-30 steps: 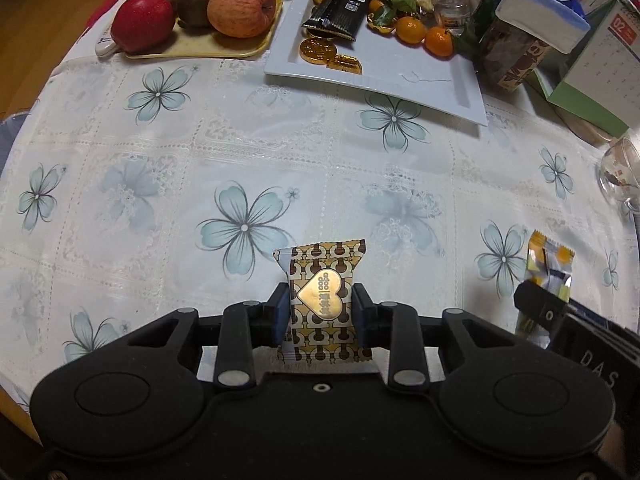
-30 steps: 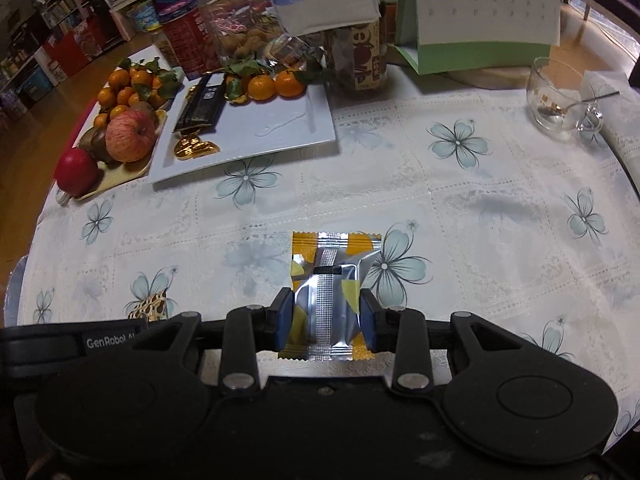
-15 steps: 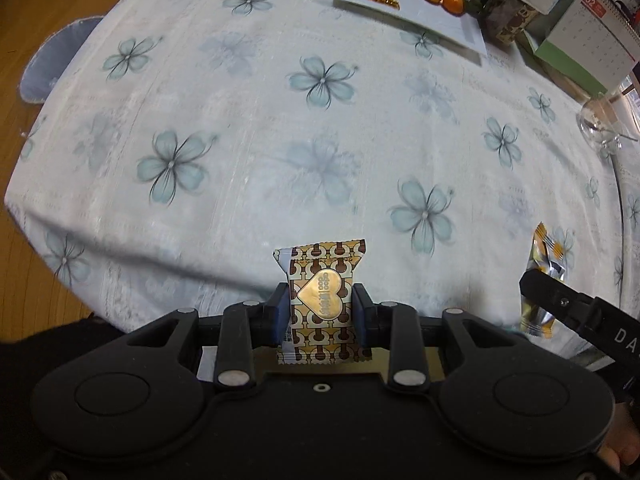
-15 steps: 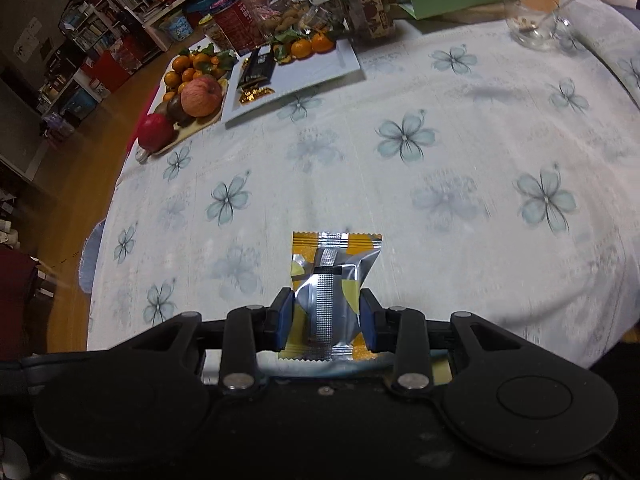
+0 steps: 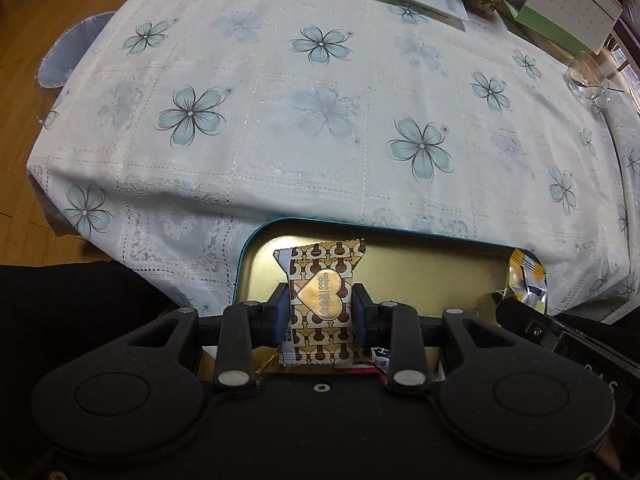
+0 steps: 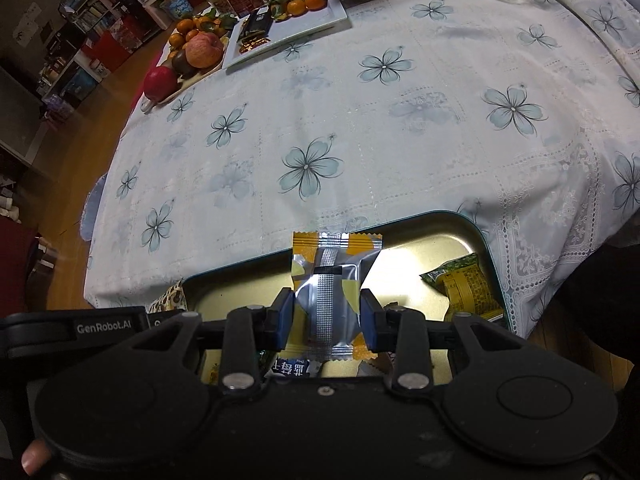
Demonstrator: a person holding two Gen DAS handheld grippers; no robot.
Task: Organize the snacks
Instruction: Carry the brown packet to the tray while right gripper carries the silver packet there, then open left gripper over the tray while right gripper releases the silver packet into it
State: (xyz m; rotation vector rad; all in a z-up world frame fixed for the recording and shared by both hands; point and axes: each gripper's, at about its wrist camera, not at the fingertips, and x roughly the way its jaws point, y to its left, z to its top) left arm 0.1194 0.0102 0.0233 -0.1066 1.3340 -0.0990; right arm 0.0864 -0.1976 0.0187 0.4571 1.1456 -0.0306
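- The left gripper (image 5: 320, 312) still pinches the brown-and-gold heart candy (image 5: 319, 300); a second ago it hung over the tablecloth (image 5: 320, 120), now above a teal-rimmed tin (image 5: 256, 236) at the near table edge.
- The right gripper (image 6: 326, 314) keeps its jaws pressed on the silver-and-yellow packet (image 6: 332, 280), now over the same tin (image 6: 476, 232).
- A green-and-yellow snack (image 6: 464, 288) lies in the tin's right side.
- The white plate (image 6: 296, 28) and fruit tray (image 6: 176, 92) sit farther off than before.
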